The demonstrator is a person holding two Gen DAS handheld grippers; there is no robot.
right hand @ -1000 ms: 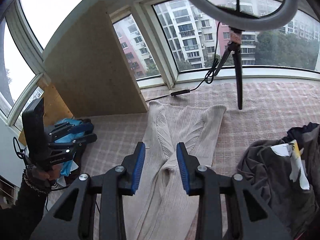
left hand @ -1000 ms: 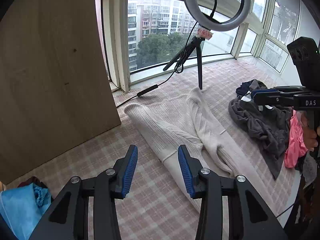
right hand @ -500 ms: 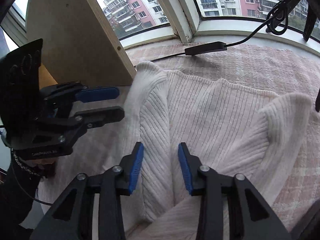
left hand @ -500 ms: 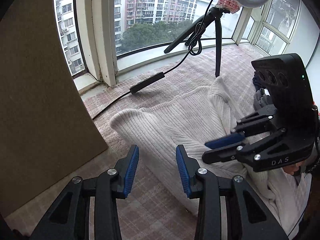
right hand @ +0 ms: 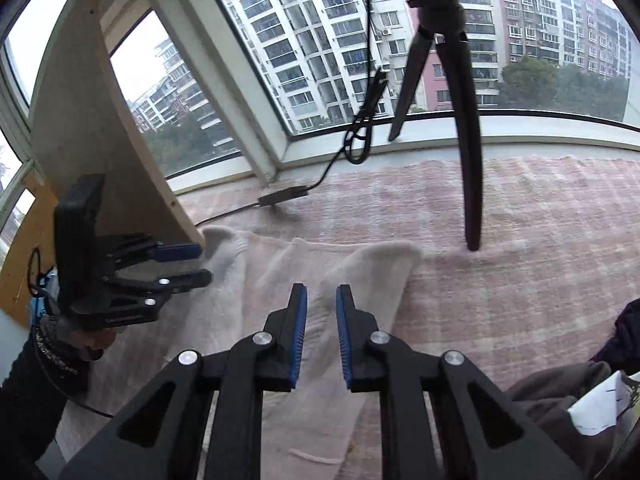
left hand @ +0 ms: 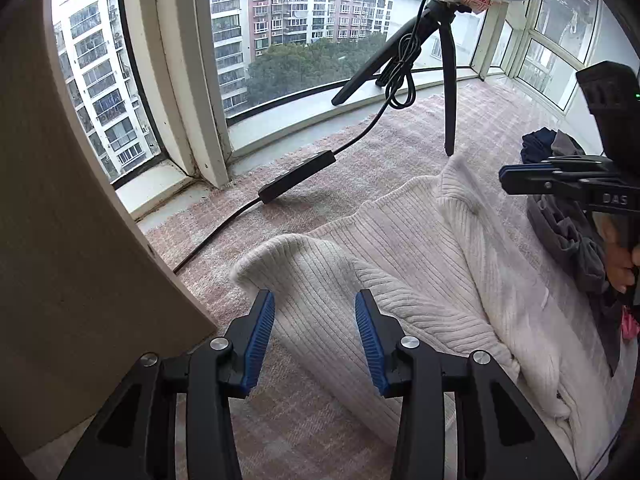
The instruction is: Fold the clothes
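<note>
A cream ribbed sweater (left hand: 400, 248) lies flat on the pink checked mat (left hand: 400, 140). My left gripper (left hand: 314, 296) hovers low over the sweater's far left corner. Its jaws are opening, and the knit shows between them without being pinched. From the right wrist view, the left gripper (right hand: 204, 263) has its tips at that same corner of the sweater (right hand: 272, 264). My right gripper (right hand: 322, 289) hangs over the far right corner. Its jaws stand a narrow gap apart and are opening, with nothing pressed between the pads. From the left, the right gripper (left hand: 505, 173) appears side-on.
A ring-light tripod (left hand: 450, 100) stands on the mat just beyond the sweater, and its cable with an inline switch (left hand: 296, 176) runs left. A wooden board (left hand: 60, 240) leans at the left. A pile of dark grey clothes (left hand: 568, 232) lies at the right.
Both grippers came down and forward to the sweater's far edge, left to the left corner and right to the right corner. The right jaws now stand closer together than before.
</note>
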